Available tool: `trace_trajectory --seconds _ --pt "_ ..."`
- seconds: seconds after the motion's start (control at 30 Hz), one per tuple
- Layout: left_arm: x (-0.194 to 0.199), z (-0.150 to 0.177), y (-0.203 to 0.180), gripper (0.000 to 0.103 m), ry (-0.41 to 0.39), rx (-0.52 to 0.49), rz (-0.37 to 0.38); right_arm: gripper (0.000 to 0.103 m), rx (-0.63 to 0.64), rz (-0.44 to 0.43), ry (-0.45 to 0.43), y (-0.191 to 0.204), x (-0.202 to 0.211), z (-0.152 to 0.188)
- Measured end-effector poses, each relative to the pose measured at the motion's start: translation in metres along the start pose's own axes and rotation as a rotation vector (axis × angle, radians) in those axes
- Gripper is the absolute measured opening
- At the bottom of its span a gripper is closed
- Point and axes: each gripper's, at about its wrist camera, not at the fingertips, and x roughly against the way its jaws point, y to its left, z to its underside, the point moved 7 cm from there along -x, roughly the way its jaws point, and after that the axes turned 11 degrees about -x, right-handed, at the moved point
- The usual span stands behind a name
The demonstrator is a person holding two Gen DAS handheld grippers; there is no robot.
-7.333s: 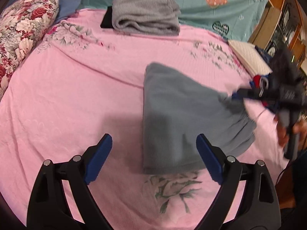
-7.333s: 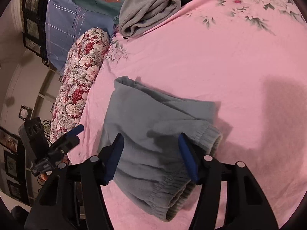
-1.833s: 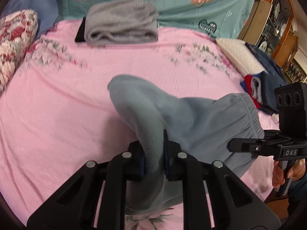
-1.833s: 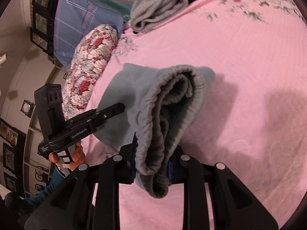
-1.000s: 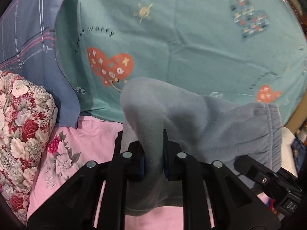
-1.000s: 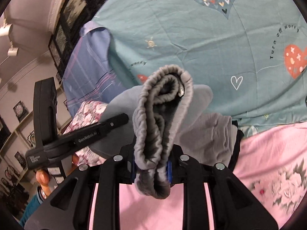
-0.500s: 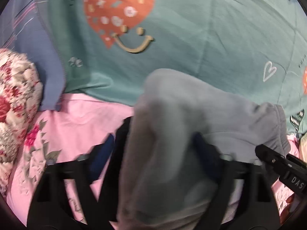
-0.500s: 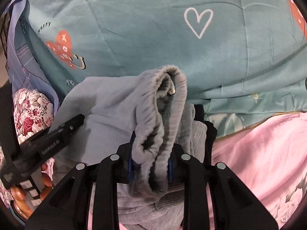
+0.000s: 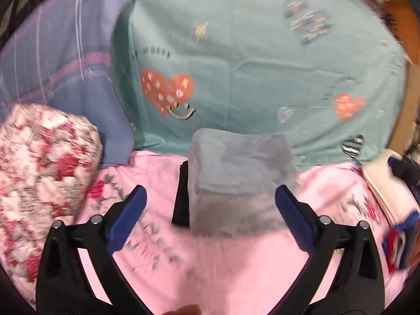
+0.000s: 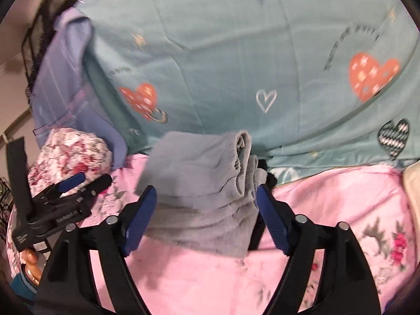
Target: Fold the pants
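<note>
Low in frame, left gripper (image 9: pixel 208 211) and right gripper (image 10: pixel 206 211) spread wide, blue ribbed pads gripping nothing. Beyond, at center, soft fleecy folded grey pants (image 9: pixel 236 181) stacked on pink floral bedsheet (image 9: pixel 236 267), against teal heart-print quilt (image 9: pixel 249 60).

Pink floral bed (image 9: pixel 236 267): stacked folded pants (image 9: pixel 236 183), pillow (image 9: pixel 44 162)

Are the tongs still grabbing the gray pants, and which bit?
No. The left tongs and right tongs are both open and hold nothing. The folded gray pants rest on the stack of clothes on the pink bedspread.
</note>
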Motion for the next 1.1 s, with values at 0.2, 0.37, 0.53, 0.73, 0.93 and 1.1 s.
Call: trace_trajectory --seconds 0.2,0.37,0.53,0.73,0.93,1.1 --pt "0.110 0.062 -0.048 0.101 -0.103 -0.121 0.036 0.102 0.030 -0.194 -0.129 0.018 0.154 0.054" --pt "0.111 0.119 -0.091 0.101 -0.040 -0.146 0.049 0.102 0.153 -0.166 -0.196 0.018 0.183 0.139" --pt "0.072 0.151 -0.109 0.101 0.072 -0.129 0.001 0.102 0.205 -0.020 -0.179 0.002 0.144 0.199" --pt "0.051 0.167 -0.108 0.101 0.096 -0.126 -0.072 0.102 0.164 -0.012 -0.113 -0.016 0.110 0.224" --pt "0.033 0.180 -0.108 0.100 0.112 -0.113 -0.054 0.102 0.102 0.026 -0.073 -0.037 0.093 0.235" --pt "0.026 0.187 -0.108 0.100 0.135 -0.113 -0.035 0.102 0.065 0.052 -0.014 -0.047 0.077 0.243"
